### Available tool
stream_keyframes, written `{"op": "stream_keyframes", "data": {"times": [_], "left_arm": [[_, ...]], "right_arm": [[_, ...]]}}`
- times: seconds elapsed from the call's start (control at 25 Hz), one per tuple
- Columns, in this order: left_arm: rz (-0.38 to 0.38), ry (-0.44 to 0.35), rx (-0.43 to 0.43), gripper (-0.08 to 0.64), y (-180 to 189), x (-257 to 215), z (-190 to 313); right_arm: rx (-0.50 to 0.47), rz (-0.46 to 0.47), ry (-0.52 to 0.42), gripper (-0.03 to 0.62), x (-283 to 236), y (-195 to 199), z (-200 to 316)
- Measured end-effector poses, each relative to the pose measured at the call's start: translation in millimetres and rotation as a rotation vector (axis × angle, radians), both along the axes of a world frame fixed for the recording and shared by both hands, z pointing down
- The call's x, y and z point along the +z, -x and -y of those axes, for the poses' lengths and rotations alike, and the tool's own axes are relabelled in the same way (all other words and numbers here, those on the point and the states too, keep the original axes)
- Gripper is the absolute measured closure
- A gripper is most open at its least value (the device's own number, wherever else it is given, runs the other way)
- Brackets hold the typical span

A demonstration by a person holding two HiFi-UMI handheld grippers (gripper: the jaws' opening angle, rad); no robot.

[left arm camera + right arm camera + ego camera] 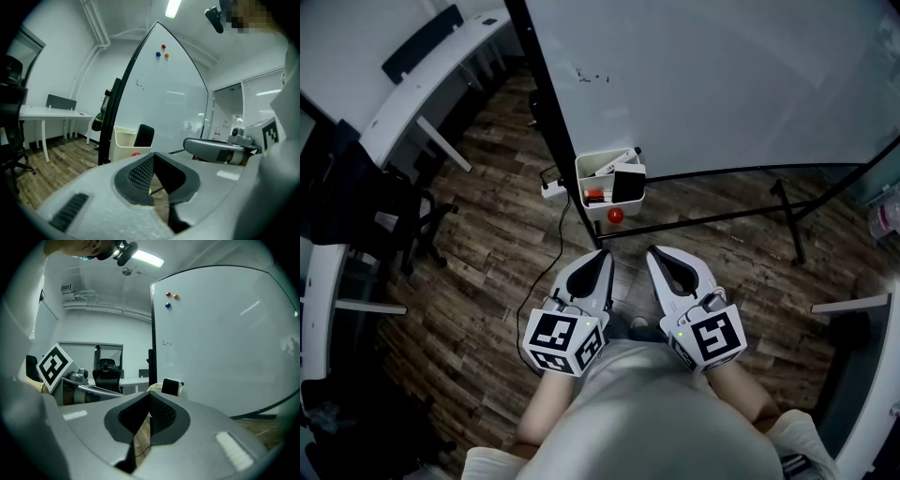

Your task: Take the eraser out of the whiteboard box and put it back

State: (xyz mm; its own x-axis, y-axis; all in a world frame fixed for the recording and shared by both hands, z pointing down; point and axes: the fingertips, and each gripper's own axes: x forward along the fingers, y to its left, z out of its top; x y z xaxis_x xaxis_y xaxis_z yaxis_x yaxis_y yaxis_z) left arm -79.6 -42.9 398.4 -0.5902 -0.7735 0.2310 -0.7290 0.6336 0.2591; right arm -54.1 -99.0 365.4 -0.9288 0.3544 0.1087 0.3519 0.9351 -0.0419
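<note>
I hold my left gripper (602, 255) low over the wood floor (487, 272), jaws clenched on nothing. Ahead of it the white whiteboard box (579, 178) hangs at the whiteboard's (722, 84) lower corner, with the black eraser (628, 185) standing inside it. My right gripper (654, 251) is just beside the left, also clenched and empty.

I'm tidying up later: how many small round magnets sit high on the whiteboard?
3, clustered near the whiteboard's top: a red magnet, a blue magnet and an orange magnet. More may be hidden outside the views.
</note>
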Motion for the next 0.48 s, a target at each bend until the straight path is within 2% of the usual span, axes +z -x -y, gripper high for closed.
{"op": "stream_keyframes", "data": {"times": [0.48], "left_arm": [[0.011, 0.007, 0.006, 0.555, 3.9, -0.6, -1.5]], "right_arm": [[-0.032, 0.004, -0.004, 0.588, -1.7, 5.4, -9.8]]}}
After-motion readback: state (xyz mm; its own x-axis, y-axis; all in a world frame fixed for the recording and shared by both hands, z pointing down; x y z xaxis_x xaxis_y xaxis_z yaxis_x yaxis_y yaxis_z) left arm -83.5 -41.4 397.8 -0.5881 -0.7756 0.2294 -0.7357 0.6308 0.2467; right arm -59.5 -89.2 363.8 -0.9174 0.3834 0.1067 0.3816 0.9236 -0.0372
